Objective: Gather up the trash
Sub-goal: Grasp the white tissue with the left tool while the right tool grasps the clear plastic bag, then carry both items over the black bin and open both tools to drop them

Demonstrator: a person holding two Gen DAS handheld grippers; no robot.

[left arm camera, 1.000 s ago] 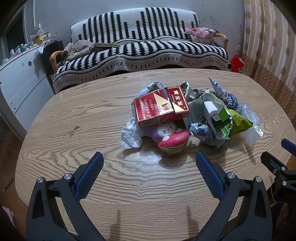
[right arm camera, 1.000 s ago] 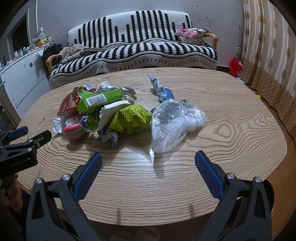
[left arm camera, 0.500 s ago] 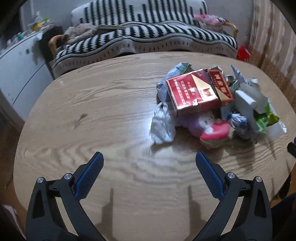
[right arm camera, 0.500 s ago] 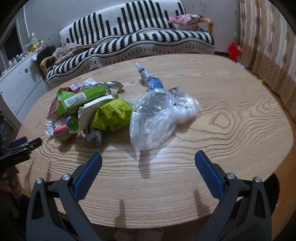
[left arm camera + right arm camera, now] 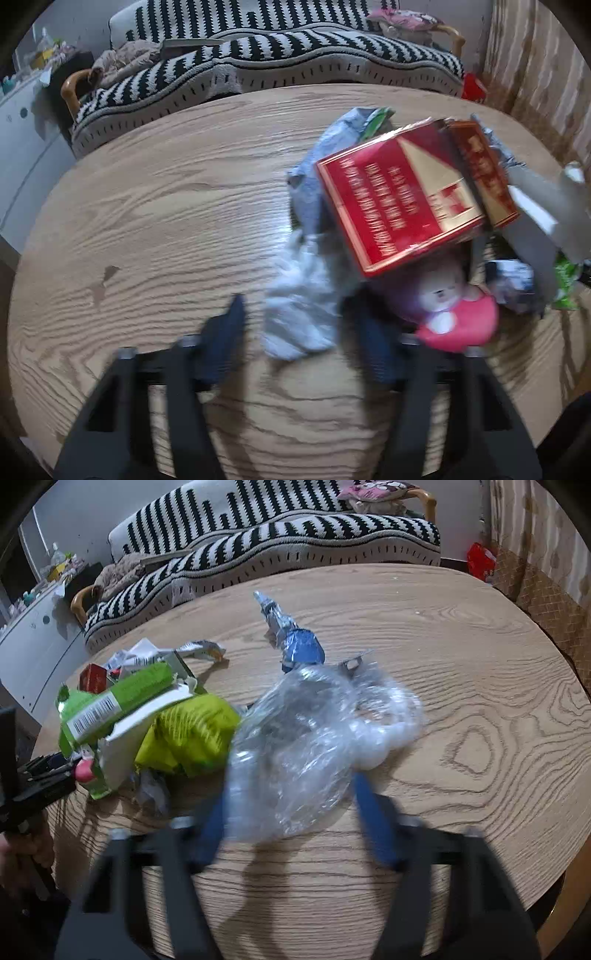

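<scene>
While nothing is collected yet, left wrist view: left gripper (image 5: 299,332) jaws have just been closing around the white tissue (image 5: 299,314), contact unclear. Right wrist view: right gripper (image 5: 291,812) likewise closing around the clear plastic bag (image 5: 295,746); remaining trash pile (image 5: 147,716) sits on the table (image 5: 461,657).

A striped sofa (image 5: 258,55) stands behind the oval wooden table (image 5: 166,206), curtain (image 5: 535,66) right.
</scene>
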